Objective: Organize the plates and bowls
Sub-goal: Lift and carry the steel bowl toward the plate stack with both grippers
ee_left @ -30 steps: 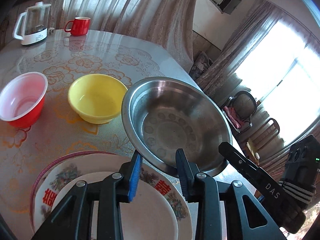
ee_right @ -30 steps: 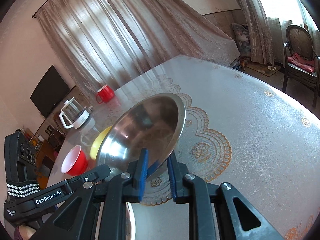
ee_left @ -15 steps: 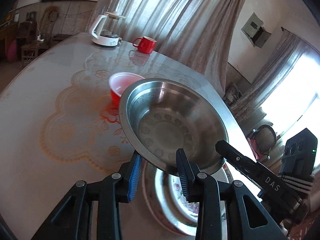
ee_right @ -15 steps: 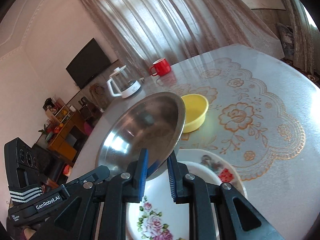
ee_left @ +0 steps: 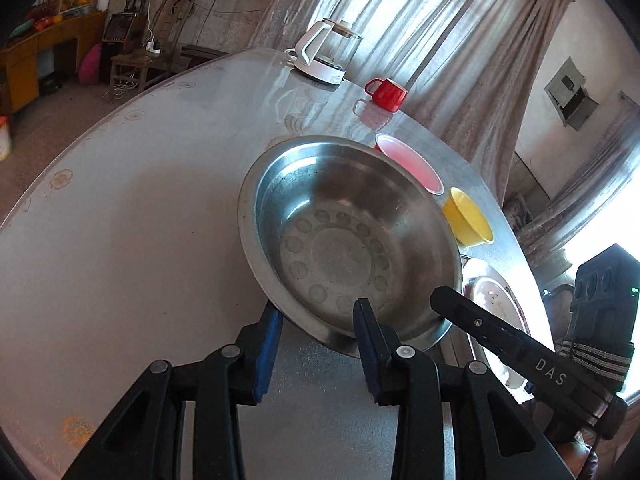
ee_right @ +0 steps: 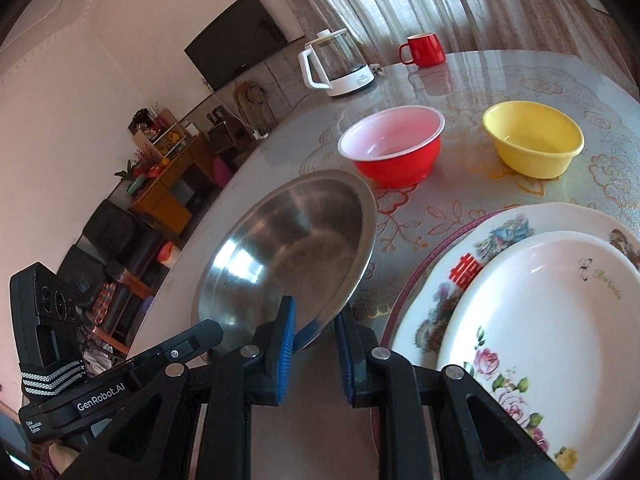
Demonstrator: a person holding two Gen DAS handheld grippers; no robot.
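Observation:
A steel bowl (ee_left: 344, 236) is held tilted above the table; it also shows in the right wrist view (ee_right: 292, 252). My right gripper (ee_right: 316, 320) is shut on its near rim. My left gripper (ee_left: 318, 318) has its jaws apart around the same rim, not clamped. A red bowl (ee_right: 394, 146) and a yellow bowl (ee_right: 532, 140) stand beyond. A stack of flowered plates (ee_right: 540, 292) lies at the right; it shows in the left wrist view (ee_left: 496, 308) behind the steel bowl. The red bowl (ee_left: 412, 164) and yellow bowl (ee_left: 468, 220) show there too.
A glass kettle (ee_right: 336, 64) and a red mug (ee_right: 424, 50) stand at the table's far side. The round table (ee_left: 140, 220) has a lace-patterned cover and its edge curves at the left. A cabinet and chairs stand beyond on the floor.
Both grippers have swung left with the steel bowl, from over the plates to the bare table left of them. The plates now lie to the right.

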